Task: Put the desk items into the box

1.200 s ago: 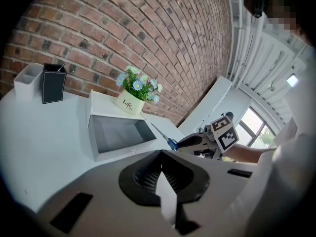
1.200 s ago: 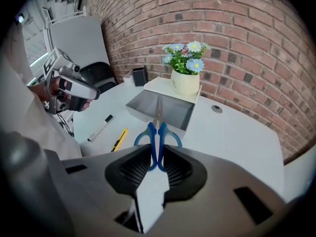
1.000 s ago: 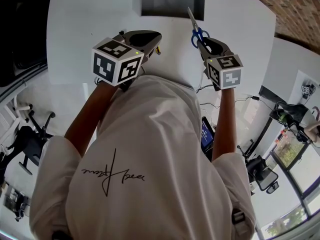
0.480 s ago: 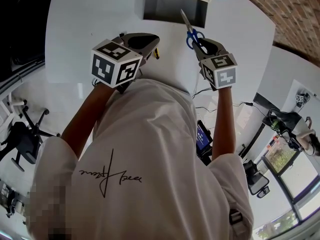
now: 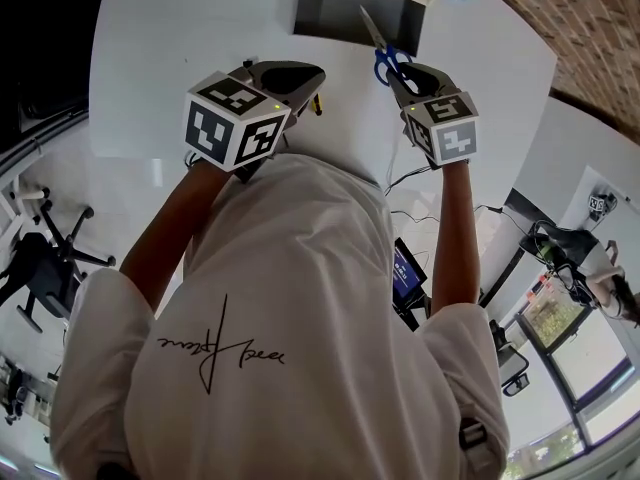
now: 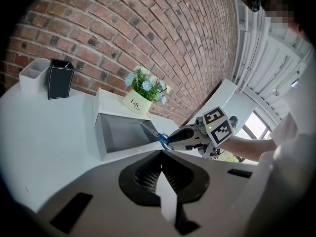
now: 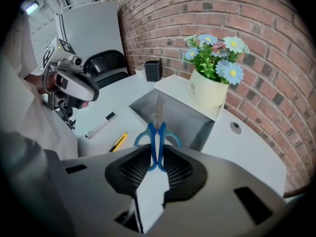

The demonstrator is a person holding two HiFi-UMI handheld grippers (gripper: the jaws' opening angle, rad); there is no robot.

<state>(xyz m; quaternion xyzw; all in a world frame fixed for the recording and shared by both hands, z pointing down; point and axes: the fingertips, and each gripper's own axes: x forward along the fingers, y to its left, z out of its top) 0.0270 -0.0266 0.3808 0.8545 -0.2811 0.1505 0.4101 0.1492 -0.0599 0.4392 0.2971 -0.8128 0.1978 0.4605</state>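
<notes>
Scene: a white table point(image 5: 170, 58) is seen from above, set against a brick wall, with a person's two hand-held grippers reaching forward over it.

Box: an open white box point(image 5: 340, 13) with a grey inside stands at the far edge of the table, with a pot of blue and white flowers point(image 7: 210, 85) just behind it.

Task's thing: blue-handled scissors point(image 5: 385, 53) are held in the air by their handle loops, with the blades closed.

Right gripper point(image 5: 415, 78): its jaws are pressed against the handle loops, which are pinched between the ribbed pads.

Left gripper point(image 5: 285, 76): its jaws are brought together with nothing seen between them; it is held above the table, to the left of the box and further back.

Key relation: the long axis of the scissors runs straight out from the right gripper's jaws, with the blade tips leading. The box lies directly ahead, and the tips appear to reach over its near wall. The right gripper is much the nearer of the two to the box.

Next move, as judged: a short carry forward and a lowering of the blades into the opening would be needed before the jaws are parted.

Left on the table: a marker pen point(image 7: 100, 125) and a yellow utility knife point(image 7: 118, 142) lie near the left gripper.
</notes>
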